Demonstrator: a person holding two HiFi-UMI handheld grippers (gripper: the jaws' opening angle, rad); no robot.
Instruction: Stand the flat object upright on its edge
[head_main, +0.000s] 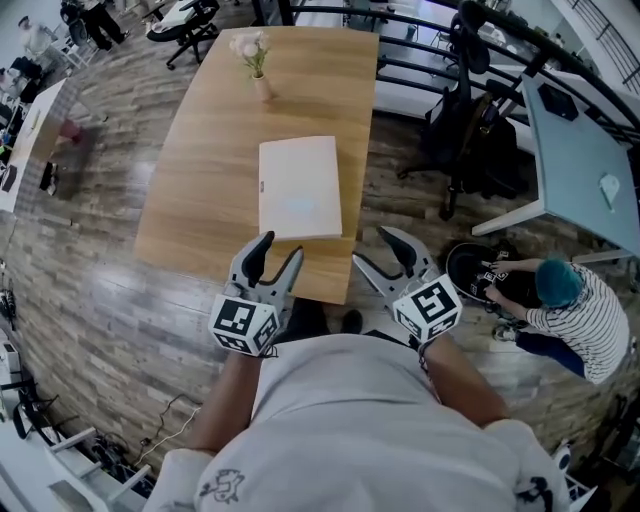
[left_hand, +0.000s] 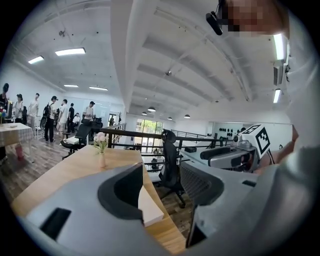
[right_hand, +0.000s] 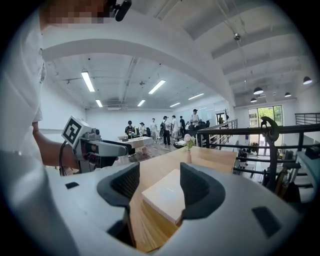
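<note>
A flat white box (head_main: 300, 187) lies on its broad face on the wooden table (head_main: 200, 180), close to the near edge. My left gripper (head_main: 281, 247) hovers open just short of the box's near left corner, over the table edge. My right gripper (head_main: 372, 248) stands open off the table's near right corner, apart from the box. In the left gripper view the box (left_hand: 150, 207) shows past the open jaws of the left gripper (left_hand: 160, 185), which hold nothing. The right gripper view shows the box (right_hand: 167, 197) ahead of the empty right gripper (right_hand: 159, 186).
A small vase of pale flowers (head_main: 256, 60) stands at the table's far end. A black office chair (head_main: 470, 120) and a grey-blue desk (head_main: 580, 150) are to the right. A person (head_main: 560, 300) in a striped shirt crouches on the floor at right.
</note>
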